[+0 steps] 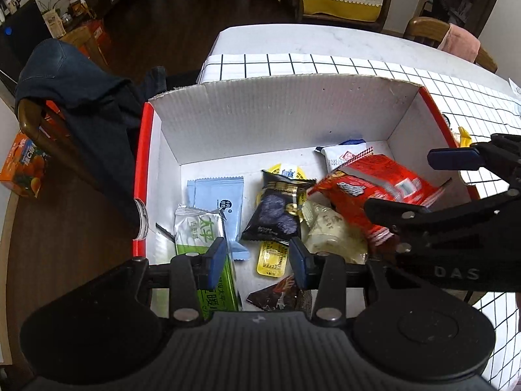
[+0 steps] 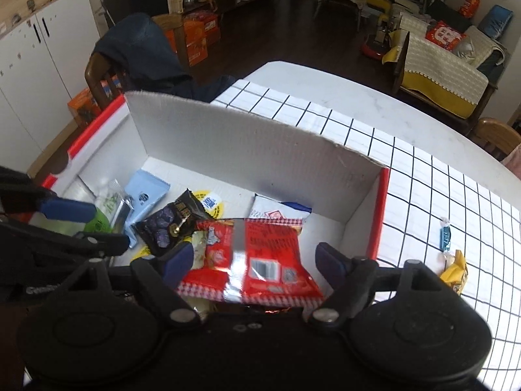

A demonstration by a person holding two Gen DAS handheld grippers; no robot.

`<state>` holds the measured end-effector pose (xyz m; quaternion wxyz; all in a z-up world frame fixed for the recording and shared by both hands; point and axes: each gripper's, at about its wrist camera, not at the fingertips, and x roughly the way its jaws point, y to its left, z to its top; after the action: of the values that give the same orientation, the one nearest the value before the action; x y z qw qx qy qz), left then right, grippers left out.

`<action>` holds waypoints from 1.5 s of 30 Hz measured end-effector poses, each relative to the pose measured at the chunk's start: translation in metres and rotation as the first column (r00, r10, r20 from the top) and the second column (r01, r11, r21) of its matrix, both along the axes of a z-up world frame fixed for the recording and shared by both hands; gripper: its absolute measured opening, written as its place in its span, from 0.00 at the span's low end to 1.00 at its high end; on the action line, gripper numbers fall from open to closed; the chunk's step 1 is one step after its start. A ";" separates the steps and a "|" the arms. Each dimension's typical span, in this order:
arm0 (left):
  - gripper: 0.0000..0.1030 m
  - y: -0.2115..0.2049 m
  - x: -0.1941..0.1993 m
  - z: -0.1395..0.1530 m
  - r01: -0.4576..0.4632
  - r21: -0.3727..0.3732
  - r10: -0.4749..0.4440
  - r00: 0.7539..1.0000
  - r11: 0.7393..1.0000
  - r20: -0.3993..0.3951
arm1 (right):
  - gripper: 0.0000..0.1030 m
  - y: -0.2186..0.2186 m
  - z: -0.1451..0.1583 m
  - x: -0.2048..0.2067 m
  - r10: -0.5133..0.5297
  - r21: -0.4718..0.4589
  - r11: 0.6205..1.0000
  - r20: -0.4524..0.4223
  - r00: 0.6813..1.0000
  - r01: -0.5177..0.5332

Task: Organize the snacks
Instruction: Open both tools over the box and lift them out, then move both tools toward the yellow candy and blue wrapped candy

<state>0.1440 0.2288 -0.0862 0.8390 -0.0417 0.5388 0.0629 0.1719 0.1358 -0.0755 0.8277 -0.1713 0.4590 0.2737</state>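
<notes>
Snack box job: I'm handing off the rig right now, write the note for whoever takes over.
Left hand-held gripper: jaws partly open, empty, over the near-left of the snack box.
Right hand-held gripper: jaws open with the red packet lying loose between them, not pinched.
In the box: blue packet, green packet, black packet, white packet and others.
Left outside on the checked cloth: blue candy and yellow packet, to the right of the box.
Next: probably pick those two up.
</notes>
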 end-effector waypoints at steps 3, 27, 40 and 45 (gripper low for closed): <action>0.41 -0.002 -0.001 0.004 0.003 0.001 -0.003 1.000 1.000 0.012 | 0.81 -0.006 0.009 -0.005 0.000 0.025 1.000 0.004 1.000 0.000; 0.71 -0.084 0.002 0.068 0.109 0.091 -0.125 0.973 0.990 0.196 | 0.93 -0.108 0.086 -0.035 -0.094 0.258 0.963 0.068 0.993 0.073; 0.81 -0.153 0.039 0.079 0.133 0.055 -0.143 0.956 0.990 0.256 | 1.00 -0.200 0.094 -0.026 -0.126 0.280 0.956 0.104 0.987 0.092; 0.81 -0.182 0.065 0.075 0.140 0.034 -0.144 0.954 0.990 0.261 | 1.00 -0.234 0.094 -0.014 -0.103 0.262 0.963 0.137 0.985 0.064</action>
<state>0.2086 0.0466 -0.0112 0.9057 -0.0043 0.4239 0.0005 0.1579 -0.0984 0.0185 0.8857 -0.0629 0.3634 0.2820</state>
